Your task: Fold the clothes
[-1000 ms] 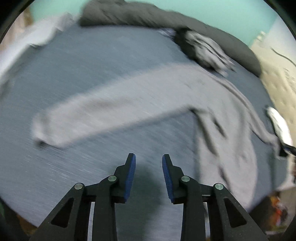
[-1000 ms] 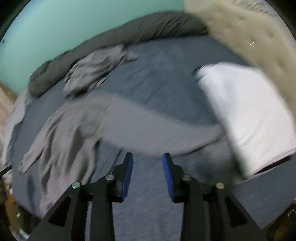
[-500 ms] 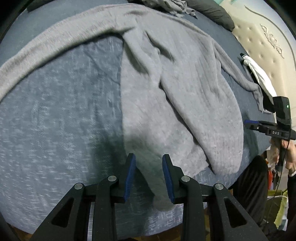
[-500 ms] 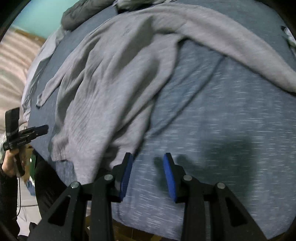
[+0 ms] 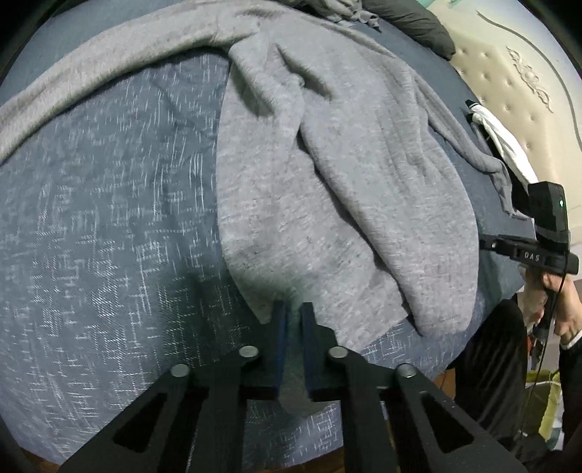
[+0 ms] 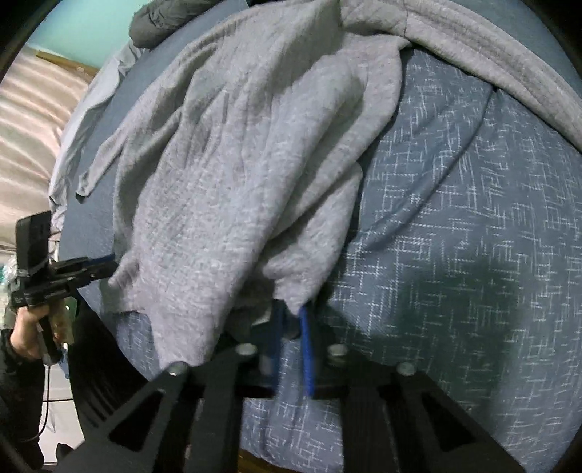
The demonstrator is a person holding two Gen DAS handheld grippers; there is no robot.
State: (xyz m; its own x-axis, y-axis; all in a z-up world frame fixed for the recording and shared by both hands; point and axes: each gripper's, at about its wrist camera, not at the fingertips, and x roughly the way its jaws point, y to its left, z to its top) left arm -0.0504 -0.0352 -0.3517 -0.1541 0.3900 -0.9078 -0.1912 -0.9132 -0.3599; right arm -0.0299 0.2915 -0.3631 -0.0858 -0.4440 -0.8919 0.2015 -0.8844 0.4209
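Observation:
A grey knit sweater (image 5: pixel 327 182) (image 6: pixel 218 182) lies rumpled on the blue-grey patterned bedcover (image 5: pixel 109 254) (image 6: pixel 454 254), sleeves spread toward the far side. My left gripper (image 5: pixel 293 309) is closing on the near hem, with grey fabric pinched between its blue pads. My right gripper (image 6: pixel 291 309) is closing on the hem's other near corner, and a point of cloth is caught between its pads. Each gripper also shows in the other view, at the sweater's edge: the right gripper (image 5: pixel 487 243) and the left gripper (image 6: pixel 107 261), each held by a hand.
A padded beige headboard (image 5: pixel 509 72) stands at the right, with a white cloth (image 5: pixel 505 145) beside it. A dark grey duvet (image 5: pixel 418 22) (image 6: pixel 152 22) and another grey garment (image 5: pixel 338 7) lie at the far side. The bed's near edge runs just below both grippers.
Both grippers came down from above the bed to the sweater's near hem. Their jaws, apart half a second ago, have closed on the fabric.

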